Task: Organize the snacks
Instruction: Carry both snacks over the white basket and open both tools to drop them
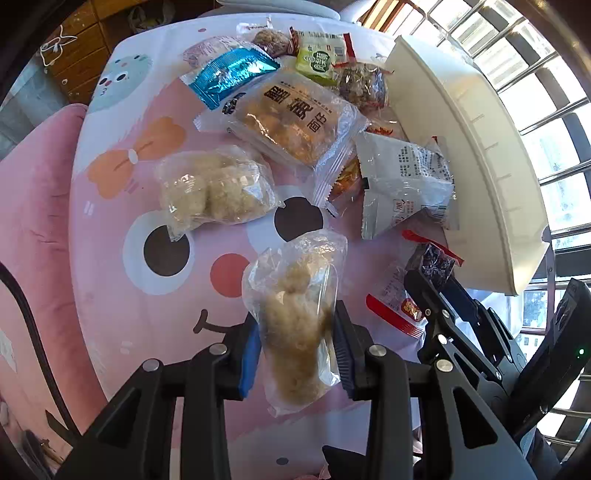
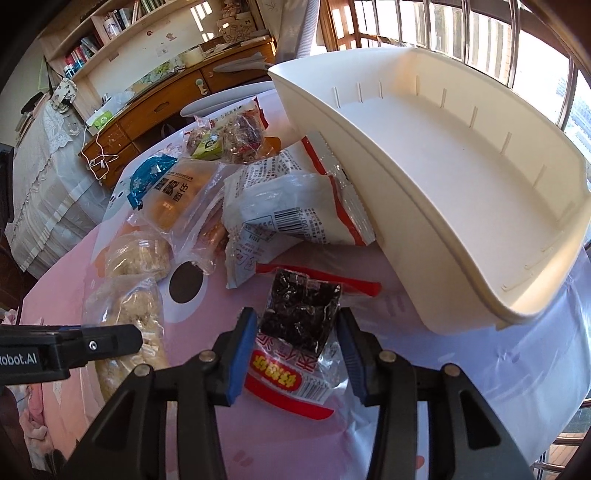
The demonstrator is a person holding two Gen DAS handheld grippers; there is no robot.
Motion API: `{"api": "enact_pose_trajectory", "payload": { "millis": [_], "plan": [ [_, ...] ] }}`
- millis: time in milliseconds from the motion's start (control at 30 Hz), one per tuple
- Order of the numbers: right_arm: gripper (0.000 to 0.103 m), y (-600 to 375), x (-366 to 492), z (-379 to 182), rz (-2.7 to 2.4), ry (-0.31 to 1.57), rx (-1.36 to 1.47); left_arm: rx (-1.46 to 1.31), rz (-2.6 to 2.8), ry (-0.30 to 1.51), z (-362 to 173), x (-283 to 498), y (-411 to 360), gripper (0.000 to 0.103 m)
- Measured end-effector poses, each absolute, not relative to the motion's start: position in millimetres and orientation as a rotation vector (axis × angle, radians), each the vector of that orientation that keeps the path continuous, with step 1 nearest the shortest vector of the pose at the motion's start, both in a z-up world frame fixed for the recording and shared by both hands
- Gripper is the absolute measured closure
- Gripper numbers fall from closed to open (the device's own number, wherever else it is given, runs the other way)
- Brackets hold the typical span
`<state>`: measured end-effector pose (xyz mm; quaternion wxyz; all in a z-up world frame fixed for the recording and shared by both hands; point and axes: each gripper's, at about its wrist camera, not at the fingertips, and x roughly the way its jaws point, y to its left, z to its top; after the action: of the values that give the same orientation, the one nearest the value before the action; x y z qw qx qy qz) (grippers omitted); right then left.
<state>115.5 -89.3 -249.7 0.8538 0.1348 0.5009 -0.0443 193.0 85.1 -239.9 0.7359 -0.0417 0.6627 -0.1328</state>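
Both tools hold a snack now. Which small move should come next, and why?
Probably carry the left tool, shut on the clear bag of pale puffs, toward the white tray. The bag looks lifted, the tray is empty, and other snacks still lie outside it.

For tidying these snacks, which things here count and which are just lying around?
Job: clear puffed-snack bag in left gripper; dark snack packet in right gripper; loose packets; white bin.
Lying about: bookshelf, wooden cabinet, pink cushion.
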Motion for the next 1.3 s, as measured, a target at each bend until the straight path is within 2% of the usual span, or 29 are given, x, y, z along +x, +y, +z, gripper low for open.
{"api": "enact_pose_trajectory", "payload": {
  "millis": [433, 700, 1300],
  "plan": [
    [0.058, -77.0, 70.3, -172.2, 0.005, 0.923, 0.198, -0.179, -0.346, 1.177, -156.3, 139.2, 95.5, 0.069],
    [0.058, -105.3, 57.8, -128.5, -0.01, 0.864, 0.209, -0.213, -0.349, 1.083, -115.3, 131.6, 81.5, 0.069],
    [0.058, -232.2, 71.1, -94.5, 0.13, 0.869, 0.128, -0.295, -0.333, 0.936, -74.4, 132.5, -28.0, 0.069]
  ]
}}
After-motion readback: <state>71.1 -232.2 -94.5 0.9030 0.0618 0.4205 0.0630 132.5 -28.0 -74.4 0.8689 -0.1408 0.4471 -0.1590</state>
